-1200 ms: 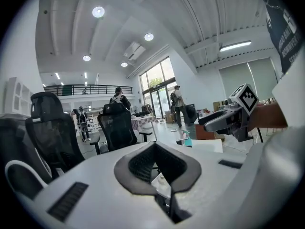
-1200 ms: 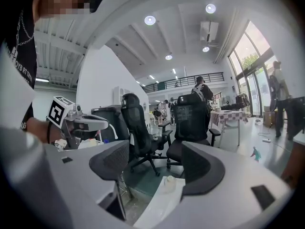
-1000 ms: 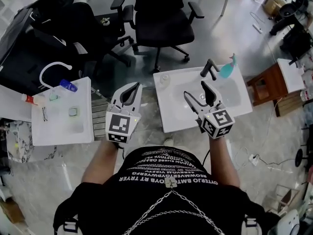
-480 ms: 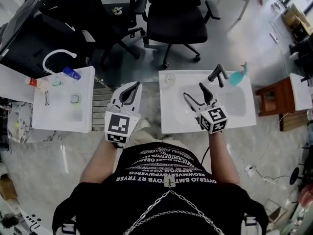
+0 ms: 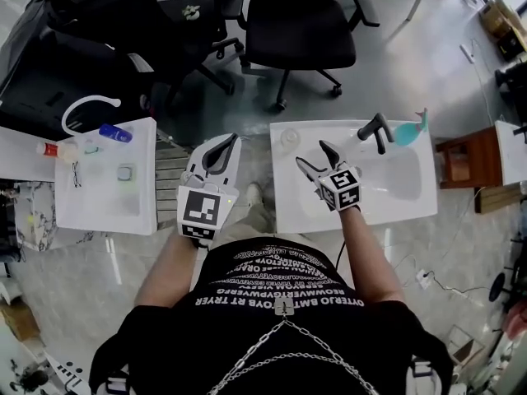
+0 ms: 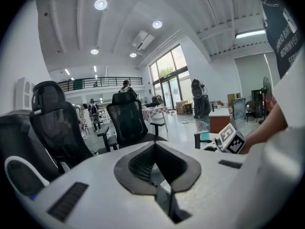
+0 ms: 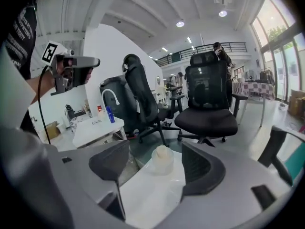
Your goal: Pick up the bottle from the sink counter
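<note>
The small translucent bottle stands upright near the rear left corner of the white sink table, left of the basin and well apart from the black faucet on the far rim. A teal object lies just beside the faucet on its right. The right gripper is held over the left part of this table, its fingers spread apart and pointing toward the bottle. In the right gripper view the bottle shows in the gap between the two dark pads, a little ahead of the tips and touched by neither. The left gripper hangs over the floor in the space between the two tables, its fingers pressed together with nothing held between them. In the left gripper view the closed tips meet under a diamond-shaped opening. To the person's left stands a second white table with a curved white faucet, a blue bottle and a red-capped bottle near its far edge. Black office chairs stand on the floor beyond both tables.
</note>
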`<action>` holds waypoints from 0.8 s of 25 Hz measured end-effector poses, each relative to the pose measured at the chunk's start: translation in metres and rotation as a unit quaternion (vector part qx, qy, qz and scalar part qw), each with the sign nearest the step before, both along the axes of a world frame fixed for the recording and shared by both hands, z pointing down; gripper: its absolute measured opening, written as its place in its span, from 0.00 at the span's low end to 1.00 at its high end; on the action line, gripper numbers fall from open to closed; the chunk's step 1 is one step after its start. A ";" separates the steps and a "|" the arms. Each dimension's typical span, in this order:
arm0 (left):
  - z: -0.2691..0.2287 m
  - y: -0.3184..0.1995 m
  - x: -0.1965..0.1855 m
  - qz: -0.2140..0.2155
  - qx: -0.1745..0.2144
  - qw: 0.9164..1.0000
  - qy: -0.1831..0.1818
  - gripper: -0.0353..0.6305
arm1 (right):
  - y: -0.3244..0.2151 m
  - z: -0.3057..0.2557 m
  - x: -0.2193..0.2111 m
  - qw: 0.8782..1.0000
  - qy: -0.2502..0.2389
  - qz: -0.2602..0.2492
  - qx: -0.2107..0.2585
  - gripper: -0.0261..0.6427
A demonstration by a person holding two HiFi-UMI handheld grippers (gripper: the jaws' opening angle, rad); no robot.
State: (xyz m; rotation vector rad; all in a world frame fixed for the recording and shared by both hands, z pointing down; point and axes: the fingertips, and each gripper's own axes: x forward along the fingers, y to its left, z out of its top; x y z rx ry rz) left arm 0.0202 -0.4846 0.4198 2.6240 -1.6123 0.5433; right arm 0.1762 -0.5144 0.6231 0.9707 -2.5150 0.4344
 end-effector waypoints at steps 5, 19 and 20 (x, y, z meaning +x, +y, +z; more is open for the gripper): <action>0.003 -0.042 -0.005 0.010 -0.005 1.000 0.010 0.06 | -0.023 0.044 -0.022 0.999 0.034 -0.025 -0.018 0.54; 0.062 -0.107 -0.036 0.020 -0.056 0.998 0.009 0.06 | -0.073 0.141 -0.061 0.993 0.101 -0.039 -0.044 0.57; 0.066 -0.108 -0.038 0.020 -0.061 0.998 0.009 0.06 | -0.074 0.146 -0.062 0.993 0.102 -0.037 -0.048 0.57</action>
